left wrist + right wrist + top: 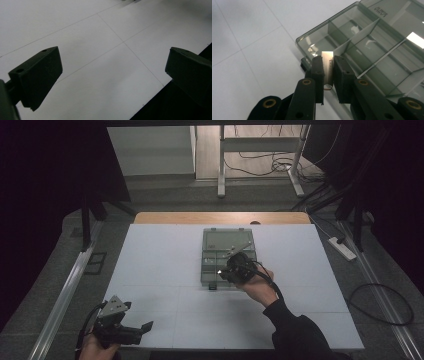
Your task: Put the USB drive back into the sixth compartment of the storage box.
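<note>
Small metal piece [327, 65] sitting pinched between right gripper [328, 75] jaws, hovering over near edge of clear box [372, 45] at mid-table, box resting on white mat [165, 270], left gripper [112, 72] idling at near-left corner, jaws spread wide, holding nothing

Compartment box [228, 257] mid-table, white table [160, 270] open left and right of it

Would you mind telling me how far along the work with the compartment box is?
Done: the right gripper has clamped a small metal piece. In hand: it holds the piece over the clear compartment box. Left: setting the piece into a compartment. The left gripper waits open above the white table.
</note>
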`<state>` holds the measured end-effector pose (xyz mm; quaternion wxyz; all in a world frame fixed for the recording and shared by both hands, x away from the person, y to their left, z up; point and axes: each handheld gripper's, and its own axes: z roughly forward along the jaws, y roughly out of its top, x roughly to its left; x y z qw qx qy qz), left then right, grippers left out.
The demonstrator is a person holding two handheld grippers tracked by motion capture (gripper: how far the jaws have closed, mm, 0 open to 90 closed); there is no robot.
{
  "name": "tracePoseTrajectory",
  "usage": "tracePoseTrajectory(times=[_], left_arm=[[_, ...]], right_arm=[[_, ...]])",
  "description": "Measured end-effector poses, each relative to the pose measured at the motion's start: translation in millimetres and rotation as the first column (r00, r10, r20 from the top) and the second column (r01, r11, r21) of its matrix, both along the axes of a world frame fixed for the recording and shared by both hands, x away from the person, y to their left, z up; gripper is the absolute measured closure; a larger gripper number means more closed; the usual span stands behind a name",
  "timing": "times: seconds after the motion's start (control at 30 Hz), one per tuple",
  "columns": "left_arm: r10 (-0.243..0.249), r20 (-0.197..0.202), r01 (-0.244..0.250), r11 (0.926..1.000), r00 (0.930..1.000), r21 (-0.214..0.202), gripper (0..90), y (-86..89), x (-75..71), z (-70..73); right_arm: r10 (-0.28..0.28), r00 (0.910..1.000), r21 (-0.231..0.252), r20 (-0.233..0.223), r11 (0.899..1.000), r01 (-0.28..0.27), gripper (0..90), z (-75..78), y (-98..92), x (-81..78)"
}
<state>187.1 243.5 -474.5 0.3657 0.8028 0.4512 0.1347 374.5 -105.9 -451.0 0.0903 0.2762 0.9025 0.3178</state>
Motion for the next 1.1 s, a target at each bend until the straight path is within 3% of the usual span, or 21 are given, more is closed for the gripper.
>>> tracePoseTrajectory(times=[0.37, 0.87, 0.93, 1.1], left_arm=[[-0.019, -0.027, 0.018, 0.9998, 0.9995, -0.012, 1.1, 0.2, 6.4, -2.3], [-0.025, -0.013, 0.024, 0.9993, 0.9996, -0.03, 1.3, 2.3, 4.0, -2.0], [-0.027, -0.011, 0.027, 0.9993, 0.9996, -0.027, 1.3, 2.2, 3.8, -2.0], [-0.031, -0.008, 0.03, 0.9992, 0.9995, -0.026, 1.5, 1.9, 3.1, -1.8]], right_arm=[[-0.035, 0.9993, -0.01, 0.014, 0.999, 0.035, 78.9, -6.1, 3.5, 17.5], [-0.048, 0.9984, -0.071, 0.03, 0.996, 0.05, 78.1, -22.0, 10.9, 23.1], [-0.048, 0.9987, -0.068, 0.019, 0.997, 0.049, 75.9, -22.9, 10.5, 23.7], [-0.053, 0.9978, -0.057, 0.039, 0.997, 0.055, 67.4, -18.4, 9.6, 20.7]])
